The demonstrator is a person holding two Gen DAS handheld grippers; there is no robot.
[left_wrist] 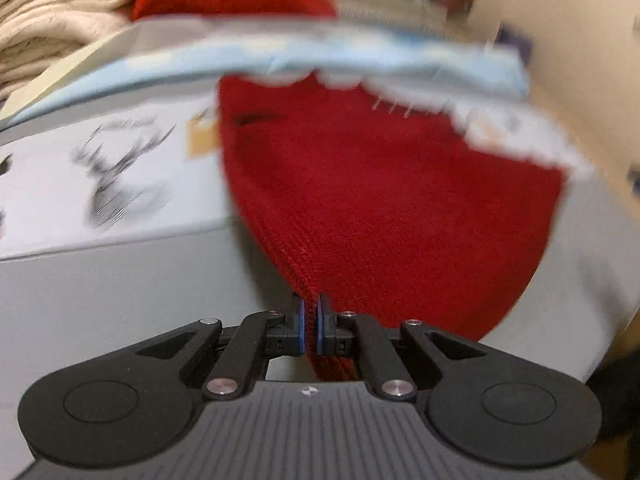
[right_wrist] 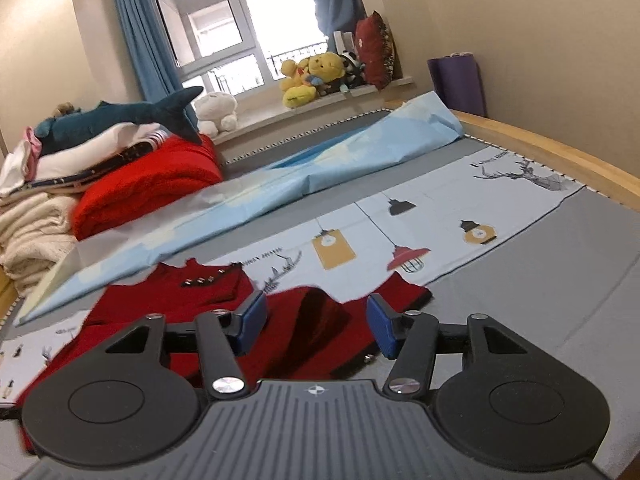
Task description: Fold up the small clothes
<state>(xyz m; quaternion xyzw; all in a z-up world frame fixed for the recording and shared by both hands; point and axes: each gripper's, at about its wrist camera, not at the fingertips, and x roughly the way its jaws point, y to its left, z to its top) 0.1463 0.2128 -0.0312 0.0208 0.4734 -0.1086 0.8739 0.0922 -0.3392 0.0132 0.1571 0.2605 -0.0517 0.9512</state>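
A small red knit garment [left_wrist: 380,200] fills the middle of the left wrist view, which is blurred. My left gripper [left_wrist: 311,320] is shut on the garment's near edge, and the cloth runs between the blue pads. In the right wrist view the same red garment [right_wrist: 192,300] lies spread on the bed with small metal studs near its neckline. My right gripper [right_wrist: 316,324] is open and empty, just above a raised fold of the garment. It touches nothing.
The bed has a grey printed sheet [right_wrist: 520,264] with deer and lamp pictures and a light blue sheet [right_wrist: 320,168] across it. A folded red blanket [right_wrist: 148,184] and cream clothes [right_wrist: 32,236] are stacked at the left. A wooden bed rail [right_wrist: 560,148] runs along the right.
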